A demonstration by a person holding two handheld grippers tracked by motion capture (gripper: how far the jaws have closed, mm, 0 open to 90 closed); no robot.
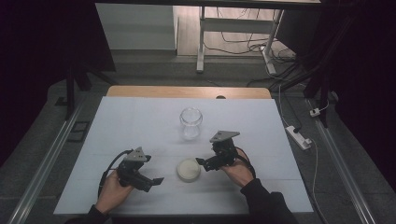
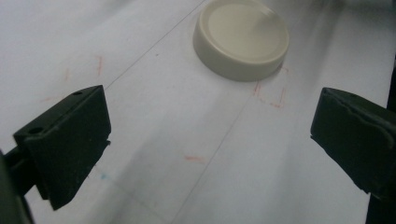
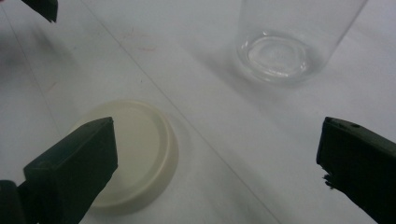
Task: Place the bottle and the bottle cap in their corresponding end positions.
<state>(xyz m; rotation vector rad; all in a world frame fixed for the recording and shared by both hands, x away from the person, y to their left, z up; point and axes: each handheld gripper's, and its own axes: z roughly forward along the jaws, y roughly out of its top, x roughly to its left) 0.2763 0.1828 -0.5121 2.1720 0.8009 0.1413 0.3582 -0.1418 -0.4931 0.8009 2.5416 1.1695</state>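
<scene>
A cream round lid (image 1: 188, 169) lies flat on the white table cover between the two hands. Behind it stands a clear glass jar (image 1: 191, 122), upright and open-topped. My left gripper (image 1: 150, 181) sits left of the lid, open, jaws pointing toward it; in the left gripper view the lid (image 2: 241, 38) lies ahead of the empty jaws. My right gripper (image 1: 204, 164) is just right of the lid, open, with nothing held. In the right gripper view the lid (image 3: 135, 149) sits by the left jaw and the jar (image 3: 285, 46) stands farther ahead.
The white cover (image 1: 140, 126) lies on a wooden table (image 1: 187, 91). A power strip (image 1: 299, 136) and cables lie on the floor to the right. A metal frame (image 1: 201, 42) stands beyond the table.
</scene>
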